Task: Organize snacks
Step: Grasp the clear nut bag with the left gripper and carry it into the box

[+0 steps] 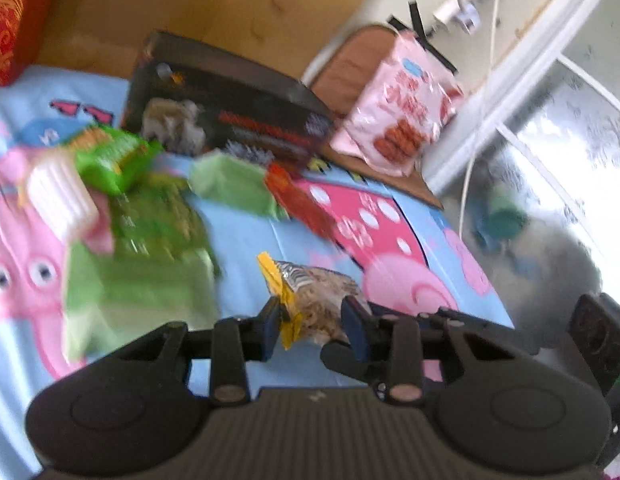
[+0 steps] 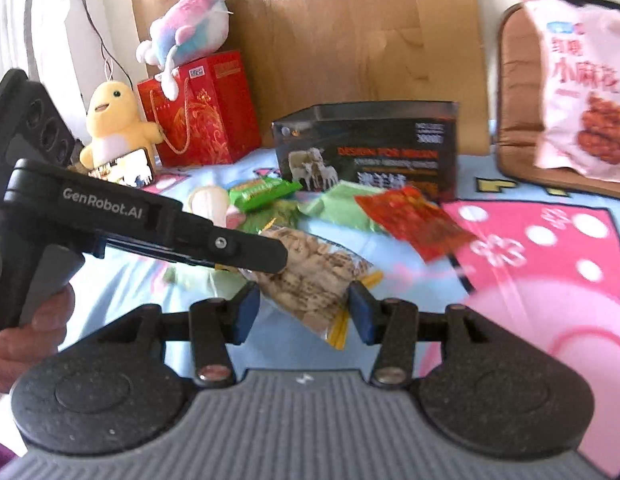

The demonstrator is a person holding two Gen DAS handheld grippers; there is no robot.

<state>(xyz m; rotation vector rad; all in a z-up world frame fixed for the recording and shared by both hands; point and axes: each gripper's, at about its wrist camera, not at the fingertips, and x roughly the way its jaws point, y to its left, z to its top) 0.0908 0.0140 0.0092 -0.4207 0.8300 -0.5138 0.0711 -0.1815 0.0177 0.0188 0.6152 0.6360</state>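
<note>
A clear bag of beige ring snacks with yellow ends (image 1: 314, 300) (image 2: 314, 276) lies on the cartoon bed sheet (image 1: 238, 240) (image 2: 522, 264). My left gripper (image 1: 314, 322) is open with the bag between its blue pads. My right gripper (image 2: 304, 312) is open, its pads on either side of the same bag. The left gripper's arm (image 2: 150, 224) crosses the right wrist view, its tip over the bag. Green packets (image 1: 122, 208) (image 2: 262, 192) and a red packet (image 1: 298, 196) (image 2: 414, 216) lie behind. A black box (image 1: 226, 108) (image 2: 370, 148) stands at the back.
A pink snack bag (image 1: 402, 108) (image 2: 582, 92) leans on a brown cushion (image 1: 350, 64) at the right. A red gift bag (image 2: 202, 112), a yellow plush (image 2: 114, 124) and a pastel plush (image 2: 186, 28) stand at the back left. The bed's right edge drops to the floor (image 1: 550, 208).
</note>
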